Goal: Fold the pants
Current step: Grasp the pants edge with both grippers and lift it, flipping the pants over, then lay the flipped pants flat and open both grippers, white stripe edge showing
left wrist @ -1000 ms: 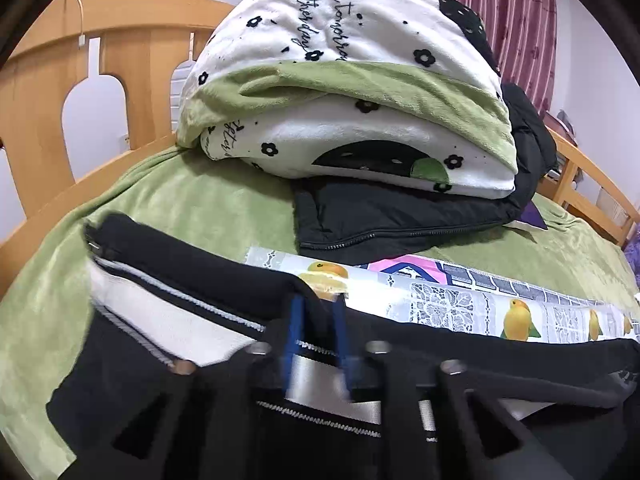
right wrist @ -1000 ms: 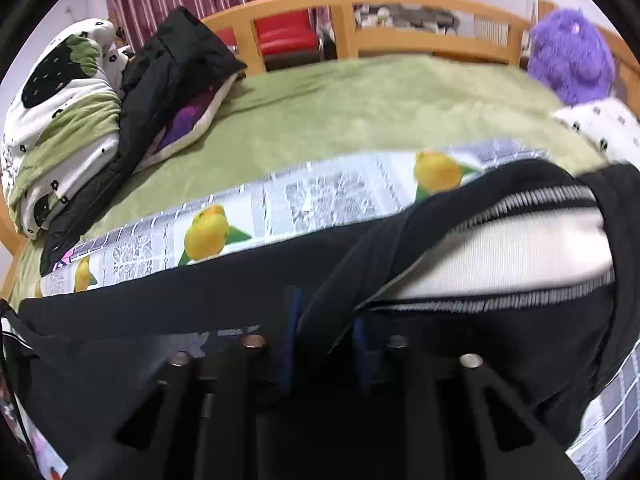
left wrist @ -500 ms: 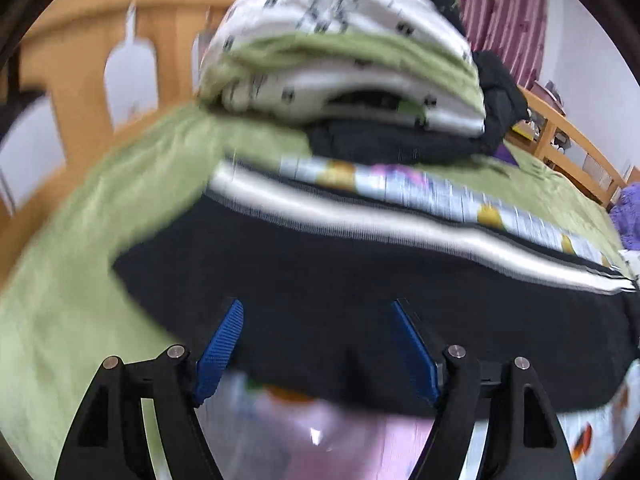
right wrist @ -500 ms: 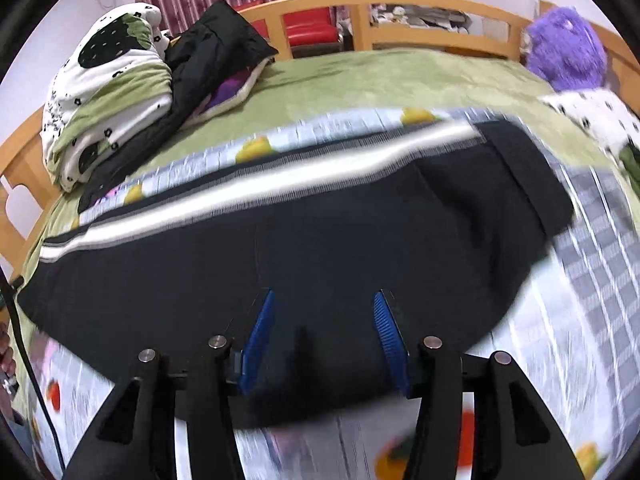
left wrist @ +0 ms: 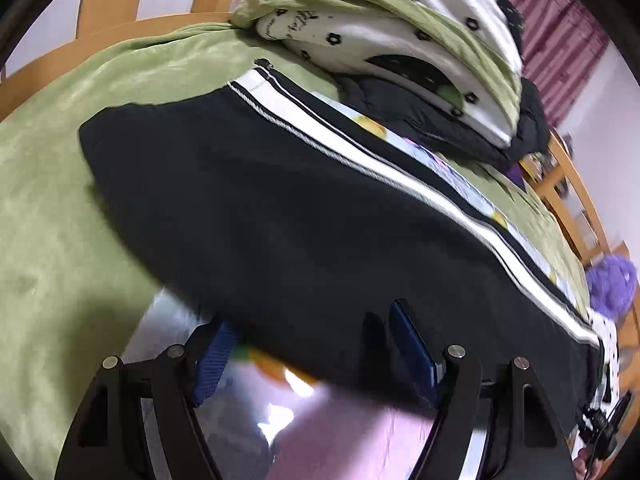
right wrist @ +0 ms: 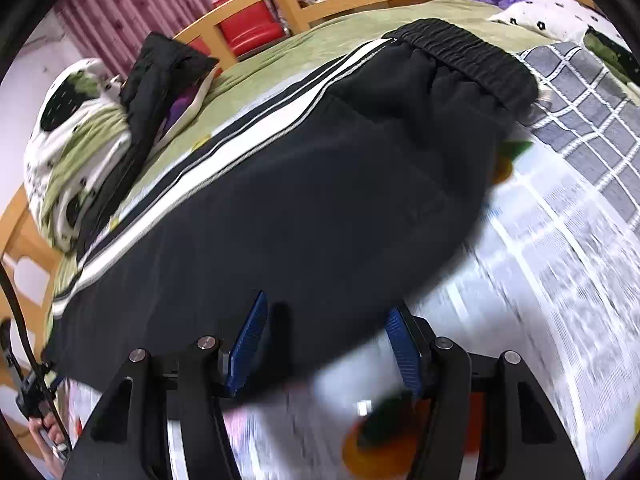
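Observation:
The black pants [left wrist: 280, 208] with a white side stripe [left wrist: 400, 176] lie flat along the bed, doubled lengthwise. Their elastic waistband [right wrist: 460, 52] is at the far right in the right wrist view. My left gripper [left wrist: 316, 348] stands open at the pants' near edge, and its blue pads [left wrist: 212, 360] do not press on the cloth. At the near edge towards the waist end, the jaws of my right gripper [right wrist: 326, 344] are opening. The hem lies between its blue pads [right wrist: 248, 340] without being pinched.
A glossy fruit-print sheet [right wrist: 560, 280] and a grey checked cloth [right wrist: 580, 92] lie under the pants on the green blanket [left wrist: 60, 200]. A folded flowered quilt [left wrist: 400, 32], a black jacket [right wrist: 152, 88] and a purple plush [left wrist: 612, 280] sit behind, inside the wooden bed frame [right wrist: 320, 4].
Both grippers were shut on the pants' fabric a second ago. They have let go and drawn back towards me, and the pants now lie spread flat on the bed.

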`<action>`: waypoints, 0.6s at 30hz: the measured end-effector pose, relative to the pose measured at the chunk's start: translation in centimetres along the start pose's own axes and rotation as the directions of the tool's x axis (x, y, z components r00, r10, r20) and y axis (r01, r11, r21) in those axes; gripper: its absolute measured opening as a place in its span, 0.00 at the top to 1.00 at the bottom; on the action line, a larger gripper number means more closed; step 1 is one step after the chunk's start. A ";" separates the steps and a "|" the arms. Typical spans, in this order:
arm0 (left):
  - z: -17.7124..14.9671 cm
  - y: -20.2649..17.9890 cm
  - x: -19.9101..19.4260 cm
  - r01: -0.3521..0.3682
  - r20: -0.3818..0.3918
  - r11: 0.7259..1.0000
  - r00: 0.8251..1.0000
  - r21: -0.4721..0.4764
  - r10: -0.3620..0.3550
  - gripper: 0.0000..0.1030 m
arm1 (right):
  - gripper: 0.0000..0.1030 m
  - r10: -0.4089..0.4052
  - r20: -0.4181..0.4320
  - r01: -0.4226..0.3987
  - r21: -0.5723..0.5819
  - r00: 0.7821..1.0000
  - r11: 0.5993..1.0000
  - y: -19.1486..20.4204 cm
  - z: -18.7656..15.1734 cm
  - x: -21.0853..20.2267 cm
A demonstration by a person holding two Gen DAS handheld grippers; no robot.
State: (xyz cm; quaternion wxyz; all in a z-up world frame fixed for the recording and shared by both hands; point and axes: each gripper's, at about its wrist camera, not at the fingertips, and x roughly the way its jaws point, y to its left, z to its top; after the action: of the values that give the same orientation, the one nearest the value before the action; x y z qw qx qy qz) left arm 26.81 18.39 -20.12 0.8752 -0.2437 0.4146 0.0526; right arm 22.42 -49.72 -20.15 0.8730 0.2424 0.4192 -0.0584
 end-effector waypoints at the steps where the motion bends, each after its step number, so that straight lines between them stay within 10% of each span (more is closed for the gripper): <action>1: 0.5 -0.2 0.5 0.001 0.008 1.000 1.000 -0.010 -0.001 0.30 | 0.43 0.003 0.002 -0.003 0.015 1.000 1.000 -0.1 0.7 0.6; 5: 1.5 -1.2 2.1 -0.017 0.035 1.000 0.999 -0.018 0.017 0.31 | 0.42 -0.025 0.036 0.024 0.045 0.999 0.999 -0.3 3.2 2.7; 7: 1.9 -1.9 2.6 -0.051 0.051 0.999 0.997 -0.006 0.051 0.47 | 0.52 -0.055 0.041 0.053 0.050 0.998 0.997 0.0 4.2 3.6; 9: 2.8 -2.5 2.7 -0.097 0.060 0.995 0.994 0.031 0.095 0.87 | 0.81 -0.115 0.049 0.113 0.042 0.992 0.993 0.6 4.9 4.0; 18: 2.7 -3.5 -6.8 0.001 0.071 0.990 0.997 0.142 -0.011 0.90 | 0.85 -0.071 0.123 0.072 -0.005 0.990 0.997 1.7 4.0 -6.0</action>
State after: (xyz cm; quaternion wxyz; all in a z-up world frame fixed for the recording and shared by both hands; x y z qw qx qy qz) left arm 25.26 17.36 -12.27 0.9047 -0.1800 0.3851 0.0290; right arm 21.92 -50.78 -12.82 0.8954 0.2191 0.3737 -0.1026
